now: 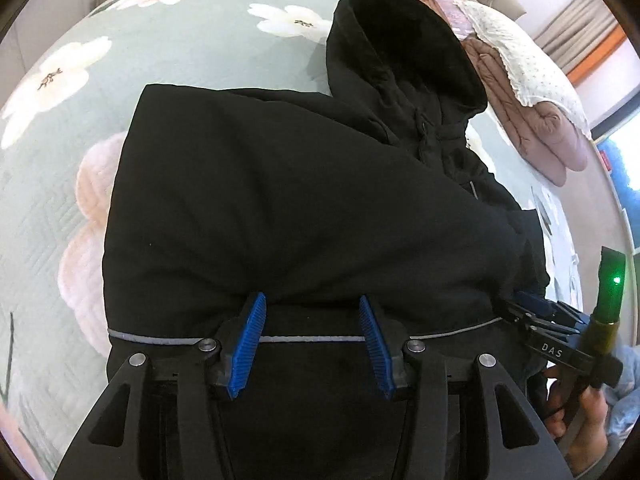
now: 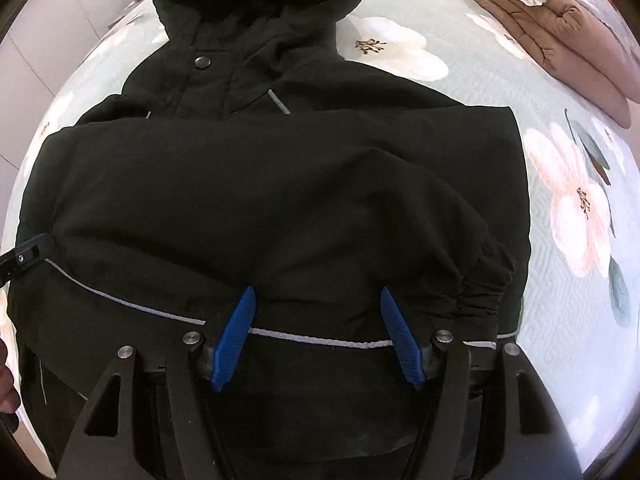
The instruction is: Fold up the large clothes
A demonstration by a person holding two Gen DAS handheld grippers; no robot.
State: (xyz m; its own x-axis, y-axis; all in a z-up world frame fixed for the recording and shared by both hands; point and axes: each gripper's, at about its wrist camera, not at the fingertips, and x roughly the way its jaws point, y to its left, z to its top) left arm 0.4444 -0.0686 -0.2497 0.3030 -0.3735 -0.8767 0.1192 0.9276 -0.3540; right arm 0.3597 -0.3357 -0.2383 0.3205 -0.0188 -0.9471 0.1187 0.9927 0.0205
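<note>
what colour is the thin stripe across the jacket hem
Reflective silver-grey stripe on the black jacket, clearest in the right wrist view.

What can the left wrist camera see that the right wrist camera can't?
Only the left wrist view shows the right gripper from outside, with a green light on it, and a drawcord below the hood. Only the right wrist view shows a snap button at the collar and a gathered cuff. Both show the black jacket with its hood and silver stripe, lying on the flowery bedspread, plus a pink quilt at the far edge. Both grippers are open.
</note>
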